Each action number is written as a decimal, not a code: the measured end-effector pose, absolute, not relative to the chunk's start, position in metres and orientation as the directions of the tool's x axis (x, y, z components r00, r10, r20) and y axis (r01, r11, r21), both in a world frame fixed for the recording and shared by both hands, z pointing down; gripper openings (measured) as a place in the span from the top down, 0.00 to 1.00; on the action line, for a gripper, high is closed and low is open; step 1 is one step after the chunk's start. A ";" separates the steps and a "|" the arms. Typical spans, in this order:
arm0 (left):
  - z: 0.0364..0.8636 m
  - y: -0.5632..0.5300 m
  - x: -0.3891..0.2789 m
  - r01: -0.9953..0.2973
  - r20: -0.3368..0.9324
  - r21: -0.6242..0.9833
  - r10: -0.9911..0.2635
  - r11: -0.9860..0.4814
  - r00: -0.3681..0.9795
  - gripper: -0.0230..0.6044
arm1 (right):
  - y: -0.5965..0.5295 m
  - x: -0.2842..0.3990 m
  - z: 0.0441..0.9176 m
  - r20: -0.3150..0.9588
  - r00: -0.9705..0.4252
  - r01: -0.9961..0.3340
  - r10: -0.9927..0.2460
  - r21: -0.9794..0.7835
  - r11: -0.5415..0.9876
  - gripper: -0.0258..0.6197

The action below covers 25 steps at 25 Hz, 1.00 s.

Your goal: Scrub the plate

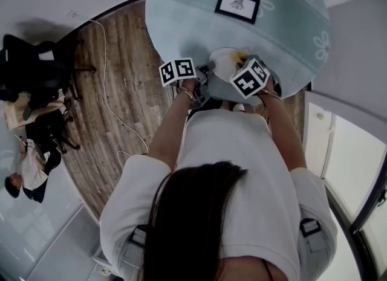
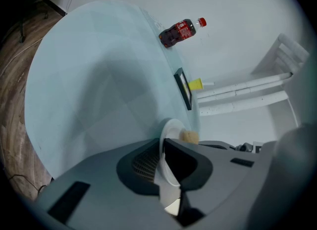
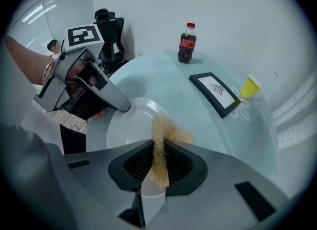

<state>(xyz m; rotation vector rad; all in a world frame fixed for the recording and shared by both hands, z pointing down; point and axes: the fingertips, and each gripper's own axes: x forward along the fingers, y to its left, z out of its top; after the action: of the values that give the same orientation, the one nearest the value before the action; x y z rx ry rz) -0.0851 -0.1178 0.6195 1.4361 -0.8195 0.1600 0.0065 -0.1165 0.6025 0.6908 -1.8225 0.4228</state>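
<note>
Two claws work over one white plate [image 3: 130, 125], which sits on the pale blue round worktop [image 3: 163, 80] close to the edge nearest the person. The left claw [image 2: 162, 145] is nearly shut, its jaws pinched on the plate's rim with only the thin edge of the dish between them. Seen from the right gripper view, that grip is on the plate's left side, and the person's hand is wrapped round the handle behind it. The right claw [image 3: 158, 145] is also drawn almost together, clamped on a tan fibrous scrubber [image 3: 167, 129]. A flat strip of the scrubber runs down between the jaws, and a frayed tuft sticks out past the tips. That tuft lies over the right part of the plate, near its rim; whether it presses on the surface cannot be told. In the head view the right claw points steeply down at the plate, while the left one comes in at a shallower slant.

Farther back on the worktop stands a dark cola bottle [image 3: 187, 43] with a red cap and label, upright and well apart from the plate. A black-framed picture [image 3: 214, 91] lies flat between the bottle and a yellow cup [image 3: 249, 86], which is near the far right edge beside a printed flower. A wooden floor [image 1: 115, 92] shows to the person's left, with a black office chair [image 1: 36, 62] on it.
</note>
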 end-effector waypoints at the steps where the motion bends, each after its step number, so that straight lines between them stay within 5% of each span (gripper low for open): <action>1: 0.619 -0.118 -0.085 -0.561 0.581 0.810 -0.367 0.173 0.726 0.90 | -0.119 0.001 0.603 0.936 -0.245 -0.635 -0.254 0.043 0.771 0.86; 17: 0.618 -0.115 -0.084 -0.503 0.553 0.833 -0.331 0.229 0.765 0.90 | -0.128 -0.058 0.603 0.931 -0.288 -0.534 -0.224 0.038 0.845 0.86; 25: 0.607 -0.106 -0.123 -0.512 0.577 0.815 -0.441 0.270 0.687 0.90 | -0.121 -0.064 0.601 0.930 -0.292 -0.500 -0.222 0.049 0.865 0.86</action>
<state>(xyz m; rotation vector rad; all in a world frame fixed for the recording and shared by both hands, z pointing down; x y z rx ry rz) -0.1232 -0.1065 0.6071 1.3491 -0.8821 0.0573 -0.0639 -0.1211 0.6009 0.5381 -1.8790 0.3000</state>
